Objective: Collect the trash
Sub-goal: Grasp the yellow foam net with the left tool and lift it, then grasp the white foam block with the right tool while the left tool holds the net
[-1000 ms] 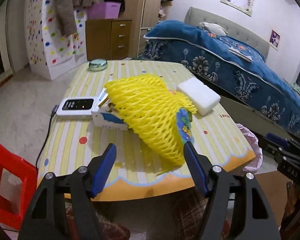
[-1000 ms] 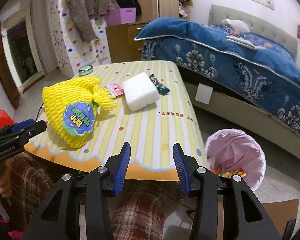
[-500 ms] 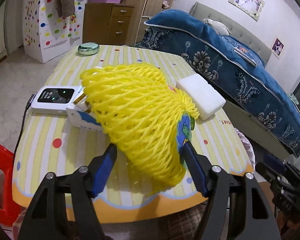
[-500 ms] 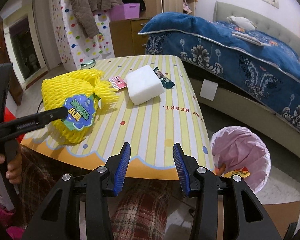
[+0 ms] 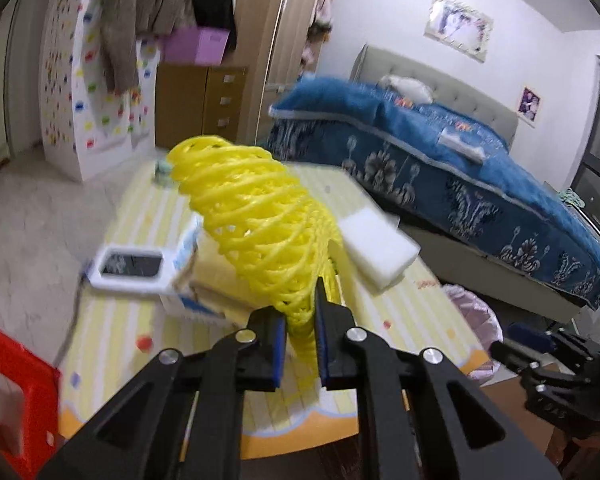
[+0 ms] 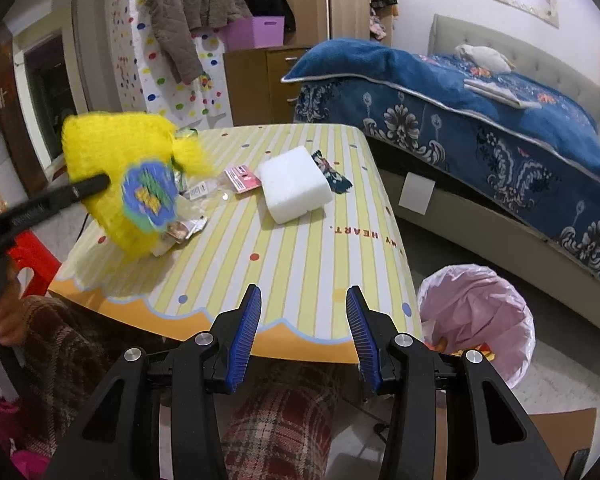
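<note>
— What stood around the striped table [image 6: 300,248]?
— A bed with a blue floral blanket [image 6: 480,120] ran along its far side, and a red stool [image 5: 12,392] sat by the near corner.
— And farther back?
— A wooden dresser [image 5: 200,108] carried a purple bin [image 6: 256,32]; a brown jacket [image 6: 180,12] hung beside it.

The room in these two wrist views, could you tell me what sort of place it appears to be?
Most likely a home bedroom. A bed with a blue patterned quilt fills one side, coats hang by a wooden dresser, and a striped table stands beside a pink-lined bin.
</note>
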### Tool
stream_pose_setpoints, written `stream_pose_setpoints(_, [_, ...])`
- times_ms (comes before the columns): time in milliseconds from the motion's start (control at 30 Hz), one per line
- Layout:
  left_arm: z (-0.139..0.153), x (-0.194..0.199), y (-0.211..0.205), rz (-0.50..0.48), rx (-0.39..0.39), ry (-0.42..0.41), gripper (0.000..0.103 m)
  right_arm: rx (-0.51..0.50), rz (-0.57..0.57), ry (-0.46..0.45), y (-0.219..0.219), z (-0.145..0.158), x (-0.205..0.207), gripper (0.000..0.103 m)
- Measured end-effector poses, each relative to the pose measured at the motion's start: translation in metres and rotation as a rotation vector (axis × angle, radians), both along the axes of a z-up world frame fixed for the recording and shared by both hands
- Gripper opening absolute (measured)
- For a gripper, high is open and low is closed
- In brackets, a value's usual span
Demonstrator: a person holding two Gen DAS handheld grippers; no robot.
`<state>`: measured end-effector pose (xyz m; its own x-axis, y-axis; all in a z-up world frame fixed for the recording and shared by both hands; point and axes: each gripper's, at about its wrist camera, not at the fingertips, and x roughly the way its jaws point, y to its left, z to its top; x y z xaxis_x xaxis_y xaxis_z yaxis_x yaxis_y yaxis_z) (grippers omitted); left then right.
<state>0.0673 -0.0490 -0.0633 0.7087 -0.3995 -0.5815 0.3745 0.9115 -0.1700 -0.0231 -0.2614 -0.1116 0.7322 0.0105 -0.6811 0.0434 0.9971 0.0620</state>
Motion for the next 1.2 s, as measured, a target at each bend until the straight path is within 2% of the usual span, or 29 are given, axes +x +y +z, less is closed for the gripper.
stream_pose_setpoints(67, [0.014,-0.004,0.003,0.012,0.006,-0.044,0.01,-0.005,0.004,-0.007,0.001,0.003,0.001,0.048])
stream_pose_setpoints(133, [0.025,-0.007,0.005,0.027,0.025,-0.082,0.01,-0.015,0.008,-0.019,0.002,0.005,0.005,0.059])
stream_pose_setpoints(267, [0.036,-0.007,0.002,0.03,0.064,-0.136,0.01,-0.031,0.032,-0.03,0.002,0.004,0.025,0.067])
stream_pose_setpoints(400, [0.035,0.004,-0.004,0.035,0.093,-0.144,0.01,-0.05,0.049,-0.035,0.002,0.002,0.052,0.087])
stream_pose_setpoints(867, [0.022,0.048,-0.01,0.055,0.121,-0.112,0.01,-0.185,0.081,0.041,0.012,-0.035,0.145,0.089])
stream_pose_setpoints(1000, [0.019,0.055,-0.008,0.055,0.125,-0.105,0.01,-0.245,0.091,0.063,0.017,-0.044,0.161,0.089])
stream_pose_setpoints(1200, [0.017,0.06,-0.008,0.053,0.131,-0.1,0.01,-0.279,0.102,0.08,0.019,-0.05,0.175,0.087])
